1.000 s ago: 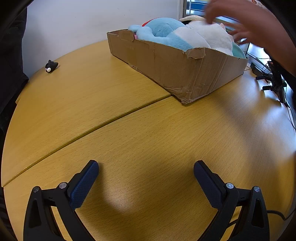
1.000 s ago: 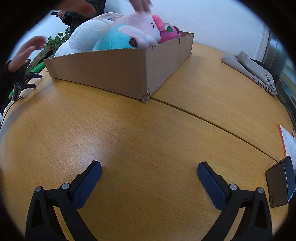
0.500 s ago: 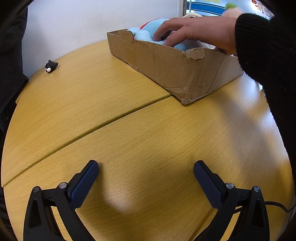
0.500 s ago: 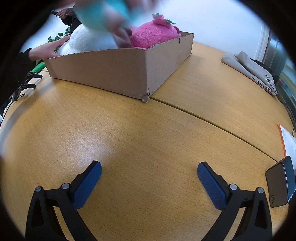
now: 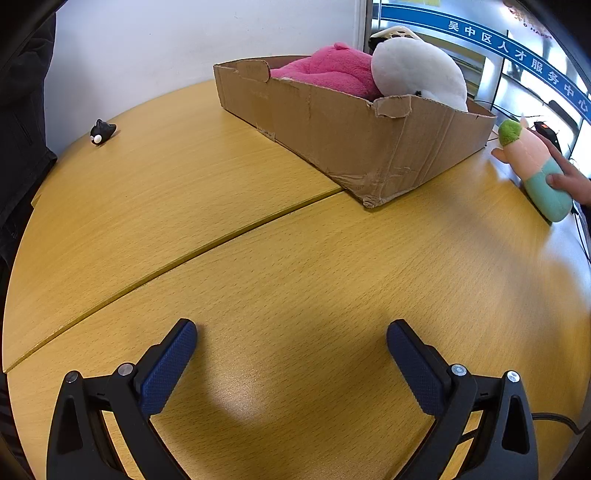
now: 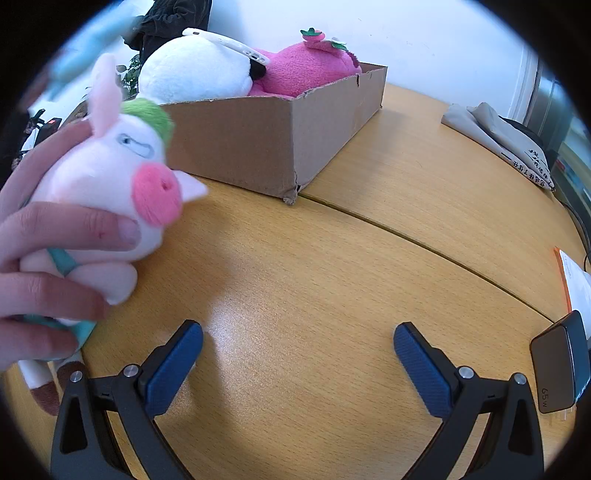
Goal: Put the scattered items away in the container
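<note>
- The left gripper (image 5: 291, 343) sits low over the wooden table (image 5: 258, 258). Its two blue fingers are spread wide apart and nothing is between them.
- The right gripper (image 6: 298, 345) sits low over the same table too. Its fingers are also wide apart and hold nothing.
- A cardboard box (image 5: 369, 136) stands on the far part of the table. One corner points toward the grippers.
- A pink plush toy (image 5: 332, 74) lies inside the box. It has a little strawberry (image 6: 314, 35) on top.
- A white plush toy (image 5: 417, 70) lies in the box right next to the pink one, touching it.
- A bare hand (image 6: 44, 258) holds a plush pig (image 6: 110, 184) outside the box. The pig has a pink snout, green hair and teal clothes.
- In the left view, the pig is to the right of the box, down near the table top.
- A tiny black toy (image 5: 102, 131) sits on the far left side of the table, well apart from the box.
- A folded grey cloth (image 6: 498, 136) lies on the far right of the table.
- A dark charger block (image 6: 559, 365) sits at the right edge.
</note>
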`<state>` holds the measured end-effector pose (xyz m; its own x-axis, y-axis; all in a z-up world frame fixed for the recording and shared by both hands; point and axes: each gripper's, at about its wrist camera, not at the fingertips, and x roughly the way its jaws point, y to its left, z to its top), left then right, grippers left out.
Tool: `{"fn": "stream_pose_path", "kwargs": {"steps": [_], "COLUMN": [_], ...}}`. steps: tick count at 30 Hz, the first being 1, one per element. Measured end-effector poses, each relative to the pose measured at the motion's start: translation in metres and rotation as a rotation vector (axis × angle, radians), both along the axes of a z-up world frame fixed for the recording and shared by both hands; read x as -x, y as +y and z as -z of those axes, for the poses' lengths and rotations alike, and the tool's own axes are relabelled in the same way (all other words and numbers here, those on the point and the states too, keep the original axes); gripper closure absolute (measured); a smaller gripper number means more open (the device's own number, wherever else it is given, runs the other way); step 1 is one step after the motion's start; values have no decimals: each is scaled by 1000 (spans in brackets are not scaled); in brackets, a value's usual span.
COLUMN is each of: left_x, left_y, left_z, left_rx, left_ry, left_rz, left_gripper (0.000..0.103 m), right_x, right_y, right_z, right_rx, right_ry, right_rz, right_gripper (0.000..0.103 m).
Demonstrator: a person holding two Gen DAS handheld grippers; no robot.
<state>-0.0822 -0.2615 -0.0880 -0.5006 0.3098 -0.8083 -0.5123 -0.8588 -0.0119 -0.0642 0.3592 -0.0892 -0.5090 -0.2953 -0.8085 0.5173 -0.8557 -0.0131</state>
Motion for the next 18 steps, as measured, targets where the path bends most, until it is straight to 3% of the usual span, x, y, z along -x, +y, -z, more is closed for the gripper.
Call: {"fn": "stream_pose_path", "kwargs": {"steps": [18], "left_x": [-2], "left_y": [1], "left_z": [1], "left_rx": [-1], "left_ry": [-1], "left_rz": [0], "left_gripper": [0], "right_x": [-1], "right_y": [1], "right_z": [0], "right_rx": [2], "right_ry": [-1], "right_rz": [-1], "right_gripper": [0]}}
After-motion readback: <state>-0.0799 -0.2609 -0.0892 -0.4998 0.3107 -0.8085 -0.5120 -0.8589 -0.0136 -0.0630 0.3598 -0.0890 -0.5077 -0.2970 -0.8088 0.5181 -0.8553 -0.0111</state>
